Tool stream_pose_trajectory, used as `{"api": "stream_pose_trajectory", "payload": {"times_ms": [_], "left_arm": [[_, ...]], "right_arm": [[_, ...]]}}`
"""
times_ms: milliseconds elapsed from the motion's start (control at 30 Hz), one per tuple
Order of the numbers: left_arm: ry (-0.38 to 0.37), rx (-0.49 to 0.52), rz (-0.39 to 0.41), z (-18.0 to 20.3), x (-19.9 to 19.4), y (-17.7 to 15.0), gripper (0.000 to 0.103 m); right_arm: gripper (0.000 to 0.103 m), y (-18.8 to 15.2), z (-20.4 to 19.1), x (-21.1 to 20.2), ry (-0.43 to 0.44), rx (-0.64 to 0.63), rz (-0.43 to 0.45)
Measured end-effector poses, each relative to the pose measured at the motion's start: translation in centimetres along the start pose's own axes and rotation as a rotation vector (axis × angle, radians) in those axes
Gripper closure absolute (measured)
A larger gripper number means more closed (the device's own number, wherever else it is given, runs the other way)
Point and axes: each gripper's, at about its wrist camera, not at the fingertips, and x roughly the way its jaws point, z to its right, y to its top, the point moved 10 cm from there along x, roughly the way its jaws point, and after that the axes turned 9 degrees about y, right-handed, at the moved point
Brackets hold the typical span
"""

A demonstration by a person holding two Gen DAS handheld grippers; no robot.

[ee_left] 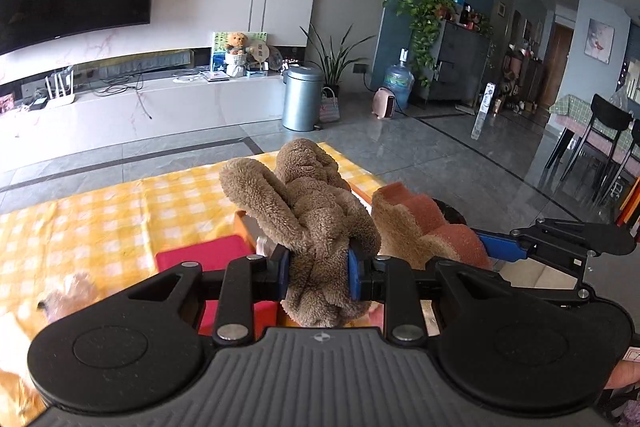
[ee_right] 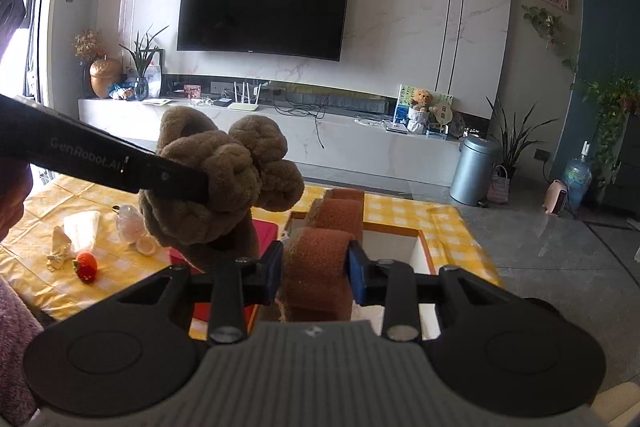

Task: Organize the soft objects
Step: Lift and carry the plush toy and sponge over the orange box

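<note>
The left gripper (ee_left: 319, 275) has its jaws pinching a tan plush toy (ee_left: 308, 195), held above the yellow checked counter (ee_left: 100, 219). Beside it, the right gripper (ee_right: 315, 277) clamps the toy's rust-brown foot (ee_right: 320, 251) over a white-lined box (ee_right: 400, 247) near the counter's far right corner.

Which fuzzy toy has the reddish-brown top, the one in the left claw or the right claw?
The one in the right claw: the bread-shaped plush has a rusty crust. The knotted plush in the left claw is plain light brown.
</note>
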Motion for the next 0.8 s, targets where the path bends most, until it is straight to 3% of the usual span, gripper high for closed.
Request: {"api": "stream_pose_trajectory", "payload": {"times_ms": [300, 633, 800], "left_arm": [[-0.019, 0.071, -0.074, 3.0, 7.1, -0.1, 0.072], [0.032, 0.207, -0.214, 4.2, 14.2, -3.1, 0.072], [0.044, 0.219, -0.301, 4.2, 16.9, -4.2, 0.072]], "right_arm": [[0.070, -0.9, 6.0, 4.8, -0.011, 0.050, -0.092], [0.069, -2.6, 8.3, 11.9, -0.016, -0.056, -0.206], [0.069, -4.0, 9.2, 14.9, -0.016, -0.072, -0.252]]}}
